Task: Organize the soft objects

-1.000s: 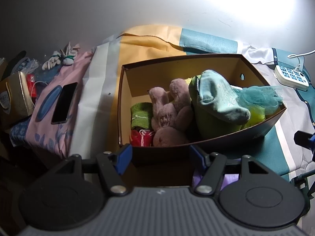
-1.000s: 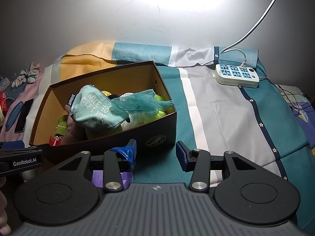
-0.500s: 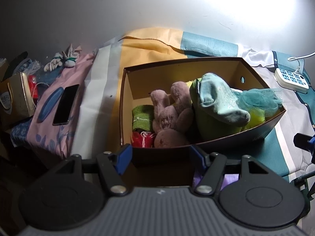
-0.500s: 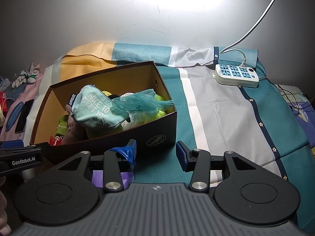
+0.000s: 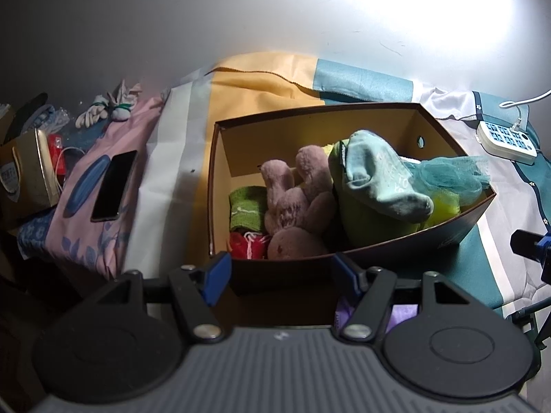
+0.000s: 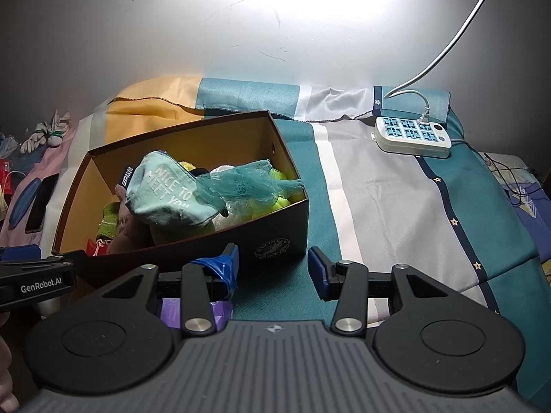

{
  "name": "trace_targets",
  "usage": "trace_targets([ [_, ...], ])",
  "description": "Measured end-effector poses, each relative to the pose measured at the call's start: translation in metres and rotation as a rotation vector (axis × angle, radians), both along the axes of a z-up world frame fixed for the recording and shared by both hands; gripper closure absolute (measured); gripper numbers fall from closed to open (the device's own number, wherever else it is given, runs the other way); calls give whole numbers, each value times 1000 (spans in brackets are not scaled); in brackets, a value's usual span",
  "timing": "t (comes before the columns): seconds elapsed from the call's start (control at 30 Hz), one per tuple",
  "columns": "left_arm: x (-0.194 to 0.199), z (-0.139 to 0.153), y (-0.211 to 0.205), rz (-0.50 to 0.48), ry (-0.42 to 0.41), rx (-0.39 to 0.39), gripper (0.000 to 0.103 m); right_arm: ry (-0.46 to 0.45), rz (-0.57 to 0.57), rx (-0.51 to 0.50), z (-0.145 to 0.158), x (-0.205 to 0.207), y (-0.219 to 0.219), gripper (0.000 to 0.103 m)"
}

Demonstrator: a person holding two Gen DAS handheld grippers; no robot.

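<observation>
Left gripper (image 5: 280, 275) is sitting spread, fingers apart, nothing between them, hovering just in front of the near wall of the box (image 5: 344, 261). Right gripper (image 6: 272, 266) is also spread and holding nothing, hanging over the teal stripe of the bedsheet (image 6: 396, 206) just beside the box's front right corner; blue tape is wrapping its left fingertip (image 6: 220, 268). The box is sitting open on the bed, crammed with soft stuff: a pink plush (image 5: 296, 206) is lying toward the left half, a green knit piece (image 5: 246, 208) is sitting left of it against the side wall, a red knit piece (image 5: 248, 244) is sitting in the near left corner. A mint sock (image 5: 382, 182) reading "NICE TO MEET YOU" is draping over a green plush (image 5: 365, 220), and teal mesh (image 5: 451, 175) is spilling toward the right wall, over something yellow-green (image 5: 444, 203). Something purple (image 5: 403, 313) is showing under the grippers at the bed edge; can't tell what it is. A power strip (image 6: 411, 136) is lying well right of the box, with a white cable (image 6: 458, 31) running up the wall. To the left, a phone (image 5: 113, 186) is lying face up on a pink cloth (image 5: 113, 234), a white bundle (image 5: 106, 112) is sitting far back by the wall, and a carton (image 5: 24, 172) is standing at the left edge.
</observation>
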State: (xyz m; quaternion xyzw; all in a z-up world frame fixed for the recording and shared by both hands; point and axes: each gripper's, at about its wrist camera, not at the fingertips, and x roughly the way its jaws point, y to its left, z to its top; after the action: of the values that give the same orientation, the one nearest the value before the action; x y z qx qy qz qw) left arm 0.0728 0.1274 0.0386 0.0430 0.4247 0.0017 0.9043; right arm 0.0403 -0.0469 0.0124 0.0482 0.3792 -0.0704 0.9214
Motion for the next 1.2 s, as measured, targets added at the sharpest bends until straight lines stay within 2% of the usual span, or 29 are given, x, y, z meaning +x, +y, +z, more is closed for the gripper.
trace_targets([
  [1.2, -2, 4, -2, -13, -28, -13, 34, 16, -7, -42, -2, 5, 3, 74],
])
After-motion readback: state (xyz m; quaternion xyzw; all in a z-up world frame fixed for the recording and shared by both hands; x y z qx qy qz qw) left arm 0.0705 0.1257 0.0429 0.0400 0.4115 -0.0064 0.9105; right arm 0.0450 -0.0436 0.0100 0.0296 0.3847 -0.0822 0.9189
